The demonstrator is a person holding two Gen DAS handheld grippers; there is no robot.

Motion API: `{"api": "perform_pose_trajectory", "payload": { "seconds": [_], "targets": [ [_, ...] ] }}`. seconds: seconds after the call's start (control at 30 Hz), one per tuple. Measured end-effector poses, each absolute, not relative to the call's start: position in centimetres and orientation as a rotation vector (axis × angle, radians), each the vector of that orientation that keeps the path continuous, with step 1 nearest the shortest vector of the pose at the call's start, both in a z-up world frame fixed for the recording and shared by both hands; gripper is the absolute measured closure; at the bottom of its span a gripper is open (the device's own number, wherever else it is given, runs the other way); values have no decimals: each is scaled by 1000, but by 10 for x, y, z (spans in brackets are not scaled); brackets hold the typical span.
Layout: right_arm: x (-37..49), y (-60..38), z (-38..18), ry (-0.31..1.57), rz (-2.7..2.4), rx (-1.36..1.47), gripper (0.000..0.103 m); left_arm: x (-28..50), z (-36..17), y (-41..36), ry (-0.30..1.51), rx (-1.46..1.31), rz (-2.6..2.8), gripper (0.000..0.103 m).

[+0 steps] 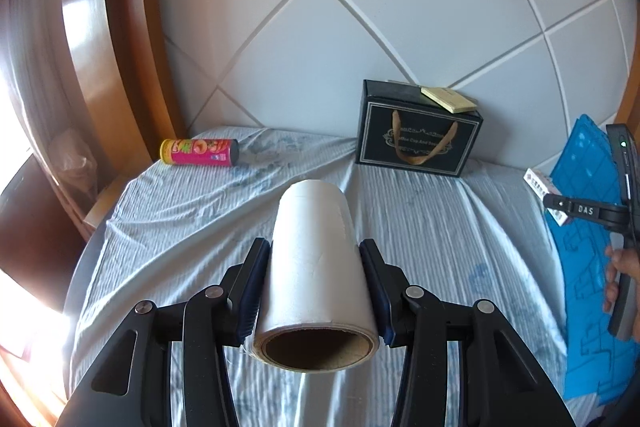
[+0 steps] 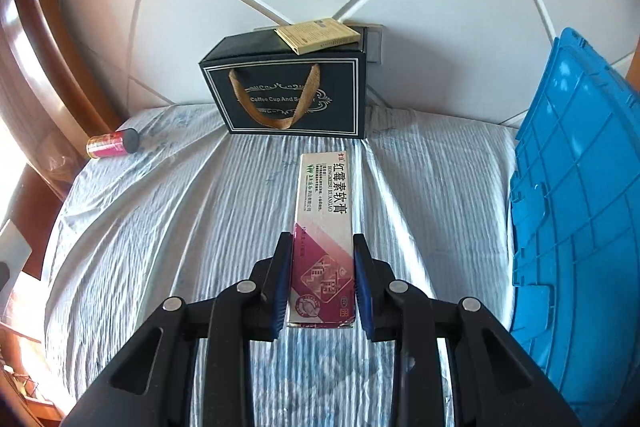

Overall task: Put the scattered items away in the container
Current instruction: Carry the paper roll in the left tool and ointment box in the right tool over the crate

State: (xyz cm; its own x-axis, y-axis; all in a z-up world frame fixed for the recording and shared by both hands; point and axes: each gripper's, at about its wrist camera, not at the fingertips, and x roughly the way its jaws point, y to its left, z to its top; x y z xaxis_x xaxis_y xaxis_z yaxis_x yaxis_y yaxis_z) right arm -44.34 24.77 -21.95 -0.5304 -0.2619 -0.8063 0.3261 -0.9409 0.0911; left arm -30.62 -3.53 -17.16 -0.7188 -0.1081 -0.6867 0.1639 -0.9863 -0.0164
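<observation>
left claw: clamped on white roll, blue pads pressed to both sides; roll held clear above the bed, cardboard core end facing the camera.
right claw: clamped on ointment box, a long carton with red Chinese print and a magenta lower part; held lengthwise, far end pointing at the black box.
blue container: ribbed plastic crate at the right edge of the bed, only the outer wall shows in both views; contents cannot be seen.
black gift box: stands against the headboard, gold ribbon handle, lettering "Coffee Cup And S..." partly covered by the handle; closed.
yellow booklet: lies flat on top of the black box, one corner overhanging; print too small to read.
snack can: pink and yellow tube on its side at the far left of the bed, well apart from the rest.
bed: striped pale-blue sheet, wrinkled.
headboard: white padded panels with diagonal seams, behind the black box.
wooden frame: left side, glare at the lower left washes out detail.
person's hand: fingers only, at the right edge of the left view, holding the right tool; rest cut off.
</observation>
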Motion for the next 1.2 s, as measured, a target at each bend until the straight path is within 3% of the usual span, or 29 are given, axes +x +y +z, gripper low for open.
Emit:
{"api": "perform_pose_trajectory", "payload": {
  "seconds": [0.5,1.2],
  "targets": [
    [-312,294,-98,42,-2423,1013,76,-258,-86,24,83,993,-2901,58],
    [-251,463,-38,-96,-2513,877,76,-249,-30,217,-43,884,-3104,58]
  ]
}}
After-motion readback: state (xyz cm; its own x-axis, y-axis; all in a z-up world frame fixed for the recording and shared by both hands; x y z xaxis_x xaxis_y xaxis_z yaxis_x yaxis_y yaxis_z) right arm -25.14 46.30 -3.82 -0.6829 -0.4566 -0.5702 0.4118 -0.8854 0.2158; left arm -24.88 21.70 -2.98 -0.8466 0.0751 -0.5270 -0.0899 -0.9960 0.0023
